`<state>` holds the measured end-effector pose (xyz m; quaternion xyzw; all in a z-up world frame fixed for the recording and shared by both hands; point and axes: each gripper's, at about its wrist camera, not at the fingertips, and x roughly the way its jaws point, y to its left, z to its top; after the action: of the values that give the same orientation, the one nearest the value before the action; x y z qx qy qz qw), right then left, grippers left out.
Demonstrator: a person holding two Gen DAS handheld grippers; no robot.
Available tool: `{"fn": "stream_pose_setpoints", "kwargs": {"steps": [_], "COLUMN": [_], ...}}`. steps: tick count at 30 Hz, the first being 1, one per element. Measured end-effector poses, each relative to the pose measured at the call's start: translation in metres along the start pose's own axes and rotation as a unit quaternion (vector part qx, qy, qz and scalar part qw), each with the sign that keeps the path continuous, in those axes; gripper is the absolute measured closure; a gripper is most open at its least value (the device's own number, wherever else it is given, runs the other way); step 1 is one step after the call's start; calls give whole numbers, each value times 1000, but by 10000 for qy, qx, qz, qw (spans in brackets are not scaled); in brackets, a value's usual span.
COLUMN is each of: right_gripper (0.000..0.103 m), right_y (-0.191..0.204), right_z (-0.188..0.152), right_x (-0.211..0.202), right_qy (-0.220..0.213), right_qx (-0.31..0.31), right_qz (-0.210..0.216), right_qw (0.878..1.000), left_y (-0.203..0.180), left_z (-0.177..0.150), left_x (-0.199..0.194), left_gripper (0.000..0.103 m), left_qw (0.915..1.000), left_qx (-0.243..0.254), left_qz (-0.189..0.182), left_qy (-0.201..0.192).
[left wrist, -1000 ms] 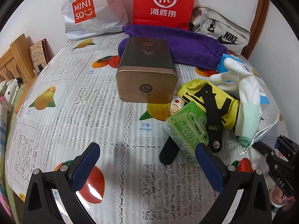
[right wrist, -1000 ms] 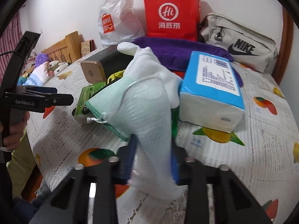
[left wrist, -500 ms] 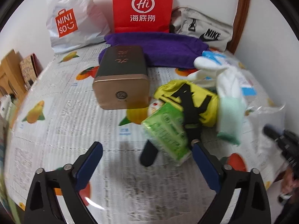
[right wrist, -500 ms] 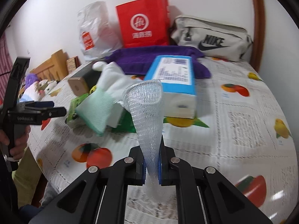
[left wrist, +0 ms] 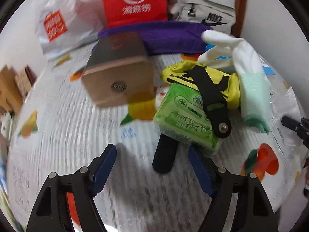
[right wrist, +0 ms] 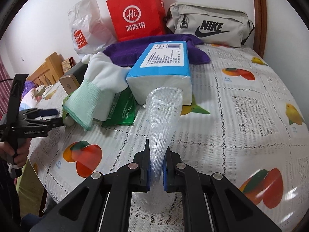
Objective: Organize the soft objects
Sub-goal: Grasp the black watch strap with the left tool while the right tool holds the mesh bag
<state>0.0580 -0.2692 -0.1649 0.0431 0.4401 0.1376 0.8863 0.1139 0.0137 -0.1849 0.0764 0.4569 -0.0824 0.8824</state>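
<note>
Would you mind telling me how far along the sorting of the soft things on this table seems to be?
Early, it seems. Done: nothing looks sorted yet. In hand: the right gripper is shut on the white foam net sleeve. Left: the white glove, blue tissue pack, green tissue pack and yellow strap bundle lie piled together, the purple towel behind. The left gripper is closing with nothing between its jaws.
</note>
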Motion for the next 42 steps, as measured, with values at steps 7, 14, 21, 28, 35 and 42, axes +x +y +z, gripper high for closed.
{"fn": "stream_pose_setpoints", "kwargs": {"steps": [7,14,21,28,35,42], "right_gripper": [94,94,94,94,94,97], "right_y": [5,13,15,22,24,17], "right_z": [2,4,4,2,3,6], "right_x": [6,5,-1,1,-2,-16], "right_qy": [84,80,50,118,84,-10], "right_qx": [-13,-76,-56,-122,-108,77], "right_qz": [-35,-51,-62,-33,-24,-99], "right_qw": [10000,9999,10000,9999,9999,9999], "left_y": [-5,11,36,23,36,54], "left_z": [6,-14,-30,-18,-15,-19], "left_x": [0,-16,-25,-12,-22,-49], "left_gripper": [82,83,80,64,83,83], "left_qw": [9990,9994,9994,9998,9990,9971], "left_qx": [254,60,-249,-78,-368,-633], "left_qz": [-286,-328,-204,-78,-184,-29], "left_qy": [-218,-71,82,-148,-198,-416]}}
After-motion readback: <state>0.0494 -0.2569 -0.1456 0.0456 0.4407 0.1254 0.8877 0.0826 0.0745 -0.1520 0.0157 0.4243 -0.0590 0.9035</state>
